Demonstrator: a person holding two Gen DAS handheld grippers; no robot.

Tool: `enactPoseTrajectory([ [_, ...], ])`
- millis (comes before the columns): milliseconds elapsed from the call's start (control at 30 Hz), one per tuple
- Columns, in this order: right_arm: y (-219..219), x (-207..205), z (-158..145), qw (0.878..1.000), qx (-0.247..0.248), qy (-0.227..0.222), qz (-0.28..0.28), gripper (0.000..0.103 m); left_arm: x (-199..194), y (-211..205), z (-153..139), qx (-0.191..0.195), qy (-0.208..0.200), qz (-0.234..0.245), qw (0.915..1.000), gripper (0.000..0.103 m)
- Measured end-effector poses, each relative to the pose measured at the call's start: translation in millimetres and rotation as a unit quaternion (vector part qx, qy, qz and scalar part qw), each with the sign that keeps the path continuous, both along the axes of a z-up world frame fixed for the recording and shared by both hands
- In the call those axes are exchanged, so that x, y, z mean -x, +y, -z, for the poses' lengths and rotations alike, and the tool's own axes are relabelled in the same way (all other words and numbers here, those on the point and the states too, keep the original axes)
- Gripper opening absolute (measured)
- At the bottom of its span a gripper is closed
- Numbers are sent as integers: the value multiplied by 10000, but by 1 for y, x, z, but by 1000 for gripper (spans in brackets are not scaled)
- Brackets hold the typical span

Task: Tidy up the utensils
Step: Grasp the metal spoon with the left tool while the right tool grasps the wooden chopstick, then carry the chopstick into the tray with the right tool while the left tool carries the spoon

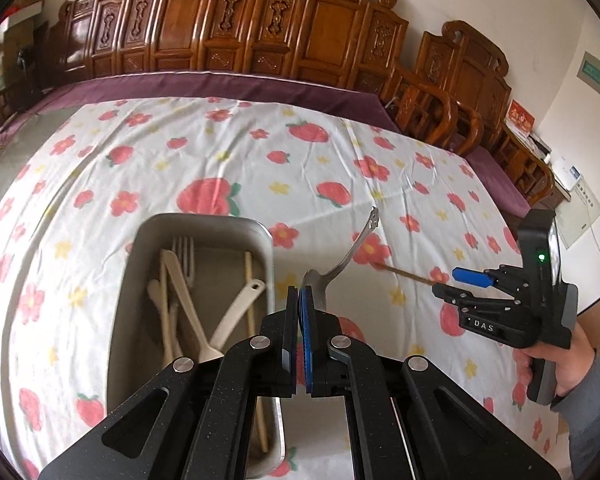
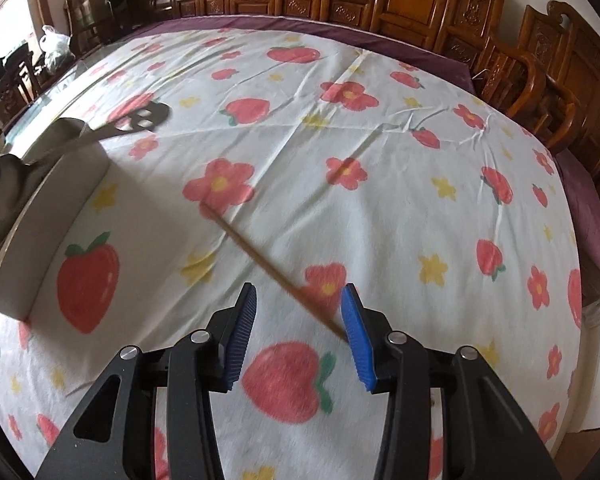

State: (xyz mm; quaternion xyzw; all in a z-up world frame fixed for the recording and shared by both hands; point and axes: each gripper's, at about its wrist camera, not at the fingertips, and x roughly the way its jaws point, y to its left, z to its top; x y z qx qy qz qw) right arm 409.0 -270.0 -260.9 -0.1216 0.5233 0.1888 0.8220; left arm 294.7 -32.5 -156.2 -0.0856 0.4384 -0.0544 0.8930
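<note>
A flower-print cloth [image 2: 380, 128] covers the table. Only the left wrist view looks into the metal tray [image 1: 140, 248], holding pale utensils. The left gripper [image 1: 299, 300] pinches a steel spoon [image 1: 342, 258], its bowl half hidden. The right gripper [image 2: 299, 308] stands open over a thin wooden chopstick [image 2: 260, 258], which lies blurred on the cloth.

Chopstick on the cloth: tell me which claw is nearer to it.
Right. The right claw stands open around the near end of the chopstick. The left claw is off beside the metal tray, shut on a metal spoon.
</note>
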Motion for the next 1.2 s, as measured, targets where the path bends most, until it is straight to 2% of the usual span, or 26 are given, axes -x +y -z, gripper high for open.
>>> enactPoseTrajectory([
  [133, 3, -9, 9, 9997, 147, 203, -50, 46, 0, 8, -2, -14, -25, -35, 10000, 1],
  [300, -1, -12, 10, 9995, 11, 329, -23, 45, 3, 18, -6, -23, -74, -86, 9999, 1],
  [367, 0, -11, 9, 9994, -3, 338, -34, 36, 5, 21, -7, -20, -87, -104, 9999, 1],
  [400, 1, -11, 9, 9994, 4, 344, -54, 27, 6, 23, -8, -20, -107, -115, 9999, 1],
  [500, 5, -6, 8, 9992, 51, 377, -117, 16, 9, 27, -10, -29, -157, -129, 9998, 1],
  [633, 10, 2, 7, 9988, 126, 429, -189, 8, 12, 35, -12, -16, -180, -171, 9997, 1],
  [833, 19, 14, 2, 9987, 277, 415, -122, 6, 21, 49, -19, -7, -249, -266, 9993, 1],
  [1200, 62, 42, -53, 9994, -350, 64, 49, 6, 47, 81, -36, -35, -421, -424, 9982, 1],
])
